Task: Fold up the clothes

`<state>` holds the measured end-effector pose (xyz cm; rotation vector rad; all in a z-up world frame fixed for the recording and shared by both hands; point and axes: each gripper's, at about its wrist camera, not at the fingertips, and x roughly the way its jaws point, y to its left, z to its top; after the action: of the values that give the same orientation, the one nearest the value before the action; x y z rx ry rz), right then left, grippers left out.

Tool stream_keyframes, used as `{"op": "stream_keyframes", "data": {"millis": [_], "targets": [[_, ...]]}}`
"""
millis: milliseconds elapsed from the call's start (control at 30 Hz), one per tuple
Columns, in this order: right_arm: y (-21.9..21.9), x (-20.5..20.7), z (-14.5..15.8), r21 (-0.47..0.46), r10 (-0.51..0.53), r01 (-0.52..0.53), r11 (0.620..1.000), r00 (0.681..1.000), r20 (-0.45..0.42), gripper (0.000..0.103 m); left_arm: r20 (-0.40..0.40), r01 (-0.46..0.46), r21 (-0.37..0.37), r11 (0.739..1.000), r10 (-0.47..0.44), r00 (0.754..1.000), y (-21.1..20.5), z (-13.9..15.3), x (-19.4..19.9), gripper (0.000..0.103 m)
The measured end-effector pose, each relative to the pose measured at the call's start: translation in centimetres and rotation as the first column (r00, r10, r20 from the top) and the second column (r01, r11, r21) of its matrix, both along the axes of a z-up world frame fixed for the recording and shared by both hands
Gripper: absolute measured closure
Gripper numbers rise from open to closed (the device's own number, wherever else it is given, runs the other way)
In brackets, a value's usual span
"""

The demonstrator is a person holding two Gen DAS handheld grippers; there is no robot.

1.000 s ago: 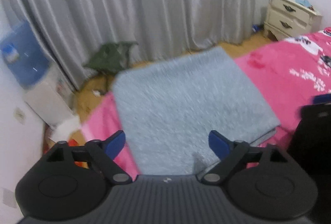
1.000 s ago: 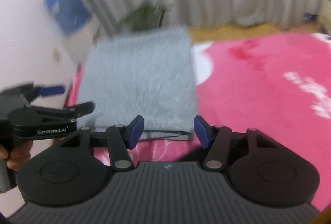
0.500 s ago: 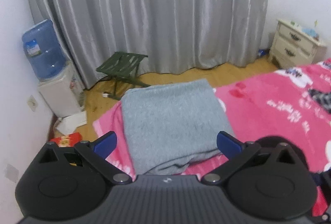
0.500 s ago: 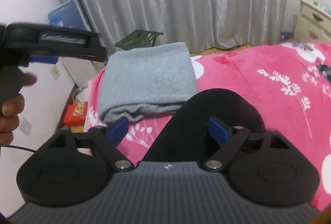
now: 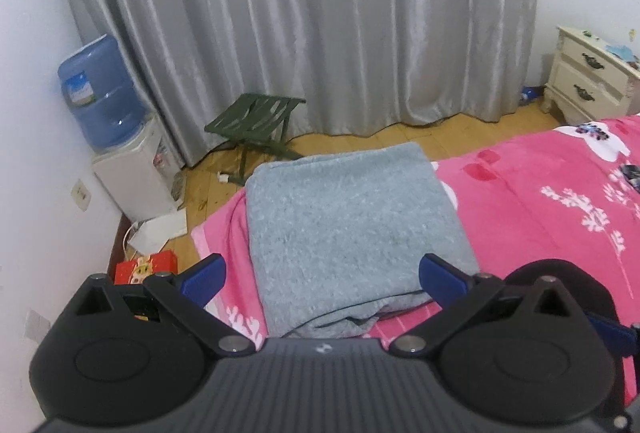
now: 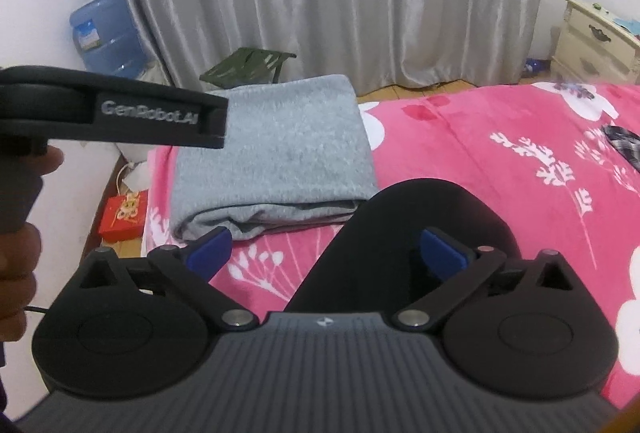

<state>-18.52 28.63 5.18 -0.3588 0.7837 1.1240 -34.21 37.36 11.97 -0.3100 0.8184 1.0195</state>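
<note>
Both claws are backed off now: left gripper (image 5: 322,273) spread wide, right gripper (image 6: 326,251) just finished opening, nothing pinched. Folded grey garment (image 5: 352,229) sits on the pink blanket's (image 5: 540,201) corner.

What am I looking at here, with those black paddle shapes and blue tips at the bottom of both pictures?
There is no robot here. A person holds a hand-held two-finger gripper in each hand, and each one carries a wide-angle camera looking forward along its fingers. One picture comes from the left gripper, the other from the right gripper. The blue tips are the finger pads.

Both grippers are open and hold nothing; earlier pictures show the right one's jaws have just been opening.

In the right camera's picture the left gripper's black body crosses the left side, with the person's hand on its handle.

Ahead lies a folded fluffy grey garment, resting on a bright pink blanket with white flowers, near the bed's corner. The rounded black shape under the right gripper I cannot identify.
</note>
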Motion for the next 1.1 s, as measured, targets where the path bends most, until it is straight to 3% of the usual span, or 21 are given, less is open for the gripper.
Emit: {"op": "stream_keyframes", "data": {"millis": [367, 1100], "targets": [[1.6, 0.9, -0.4, -0.048, -0.03, 0.028, 0.998, 0.998, -0.049, 0.002, -0.017, -0.024, -0.025, 0.999, 0.023, 1.0, 1.3, -1.1, 0.5, 0.0], [2.0, -0.1, -0.1, -0.081, -0.001, 0.0, 0.997, 1.0, -0.013, 0.002, -0.023, -0.028, -0.049, 0.998, 0.027, 0.999, 2.1, -1.8, -0.4, 0.0]]}}
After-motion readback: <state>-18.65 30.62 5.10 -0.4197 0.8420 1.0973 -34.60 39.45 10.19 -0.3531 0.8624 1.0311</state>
